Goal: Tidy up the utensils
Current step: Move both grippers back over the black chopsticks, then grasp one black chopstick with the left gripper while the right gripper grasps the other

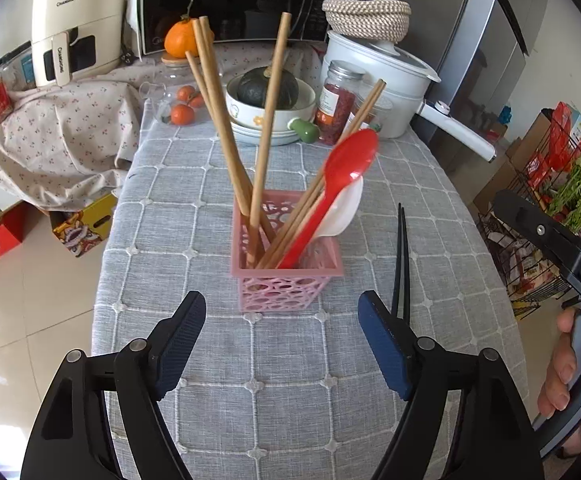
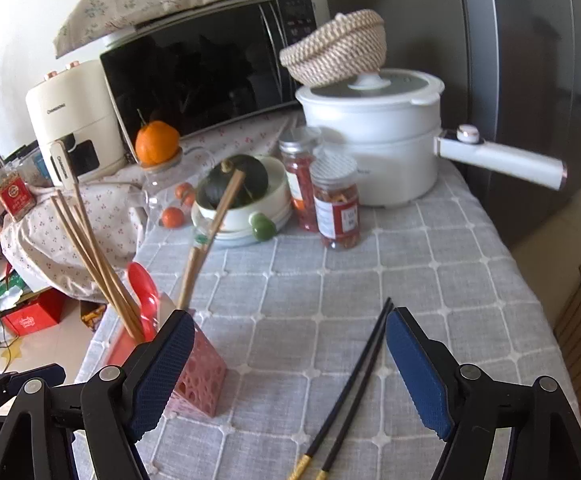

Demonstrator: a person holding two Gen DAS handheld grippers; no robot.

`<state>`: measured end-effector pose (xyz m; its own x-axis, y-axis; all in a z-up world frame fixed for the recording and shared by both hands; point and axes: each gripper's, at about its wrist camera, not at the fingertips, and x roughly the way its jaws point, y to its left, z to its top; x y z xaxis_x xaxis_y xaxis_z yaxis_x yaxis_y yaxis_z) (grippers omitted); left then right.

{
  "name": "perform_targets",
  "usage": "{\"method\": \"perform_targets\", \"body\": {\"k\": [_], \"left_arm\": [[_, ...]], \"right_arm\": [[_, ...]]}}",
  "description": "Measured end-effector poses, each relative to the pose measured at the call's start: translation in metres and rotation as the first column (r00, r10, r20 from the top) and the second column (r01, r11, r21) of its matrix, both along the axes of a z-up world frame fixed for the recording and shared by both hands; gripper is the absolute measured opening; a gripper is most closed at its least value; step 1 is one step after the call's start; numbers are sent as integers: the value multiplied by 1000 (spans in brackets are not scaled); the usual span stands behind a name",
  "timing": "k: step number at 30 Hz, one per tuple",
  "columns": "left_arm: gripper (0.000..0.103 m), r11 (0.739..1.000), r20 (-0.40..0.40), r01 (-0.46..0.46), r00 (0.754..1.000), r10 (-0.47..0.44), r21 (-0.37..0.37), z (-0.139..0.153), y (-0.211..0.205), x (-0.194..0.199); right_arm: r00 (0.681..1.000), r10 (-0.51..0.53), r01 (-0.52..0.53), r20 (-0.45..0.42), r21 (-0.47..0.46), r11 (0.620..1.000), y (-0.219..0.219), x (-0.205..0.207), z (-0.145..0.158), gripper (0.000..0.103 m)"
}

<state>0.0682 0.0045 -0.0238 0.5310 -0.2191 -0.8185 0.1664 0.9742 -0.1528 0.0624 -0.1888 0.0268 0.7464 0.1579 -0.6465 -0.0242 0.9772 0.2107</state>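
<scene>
A pink perforated basket (image 1: 286,276) stands on the grey checked tablecloth (image 1: 218,360). It holds several wooden chopsticks (image 1: 266,132), a red spoon (image 1: 330,188) and a white spoon (image 1: 344,212). A pair of black chopsticks (image 1: 401,260) lies flat to its right. My left gripper (image 1: 280,344) is open and empty, just in front of the basket. In the right wrist view my right gripper (image 2: 288,364) is open and empty, with the black chopsticks (image 2: 354,380) lying between its fingers and the basket (image 2: 198,380) behind the left finger.
At the back of the table stand a white pot (image 2: 374,140) with a woven basket on its lid, two jars (image 2: 336,204), a bowl with a dark squash (image 2: 242,192), small oranges (image 1: 182,114), a microwave (image 2: 210,68) and a cream appliance (image 1: 78,28). A wire rack (image 1: 554,216) stands right of the table.
</scene>
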Motion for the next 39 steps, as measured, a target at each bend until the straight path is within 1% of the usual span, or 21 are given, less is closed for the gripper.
{"method": "perform_targets", "body": {"k": [3, 5, 7, 9, 13, 16, 18, 21, 23, 24, 26, 29, 32, 35, 39], "left_arm": [[81, 998, -3, 53, 999, -53, 27, -1, -18, -6], [81, 996, 6, 78, 997, -78, 36, 1, -29, -11], [81, 993, 10, 110, 994, -110, 47, 2, -42, -15], [81, 987, 9, 147, 989, -147, 67, 1, -57, -18], [81, 966, -13, 234, 972, -234, 112, -9, -93, -19], [81, 952, -39, 276, 961, -273, 136, -21, -117, -14], [78, 946, -55, 288, 958, -283, 146, -30, -132, -4], [67, 944, -106, 300, 952, -287, 139, -44, -153, 17], [55, 942, -140, 303, 948, -284, 143, -56, -165, 34], [52, 943, -154, 299, 949, -276, 147, -62, -171, 44], [38, 946, -172, 291, 949, -265, 145, -70, -179, 61], [26, 956, -195, 268, 950, -242, 119, -80, -187, 83], [20, 958, -213, 263, 948, -236, 112, -88, -195, 99], [18, 959, -223, 252, 950, -219, 130, -96, -202, 111], [18, 963, -250, 241, 946, -206, 121, -105, -205, 123]], "right_arm": [[997, -19, 23, -76, 51, 998, -22, 5, -11, 83], [988, -23, 34, -153, 69, 997, -36, 11, -19, 85], [977, -40, 56, -210, 67, 996, -51, 16, -25, 85], [967, -70, 85, -243, 52, 995, -66, 19, -30, 85], [944, -103, 110, -314, 3, 994, -89, 25, -43, 85], [917, -130, 135, -378, -12, 991, -107, 29, -58, 85], [896, -145, 158, -419, -3, 987, -119, 30, -68, 85], [872, -154, 187, -464, 25, 982, -133, 30, -79, 85], [862, -155, 198, -483, 40, 979, -141, 28, -82, 85], [860, -158, 204, -485, 43, 978, -143, 28, -83, 85], [856, -162, 207, -490, 38, 978, -145, 26, -85, 85], [853, -152, 198, -500, 39, 979, -144, 26, -87, 85], [850, -134, 187, -509, 56, 981, -144, 27, -89, 85], [853, -134, 191, -504, 62, 980, -146, 28, -88, 85], [852, -145, 208, -503, 72, 975, -149, 29, -87, 85]]}}
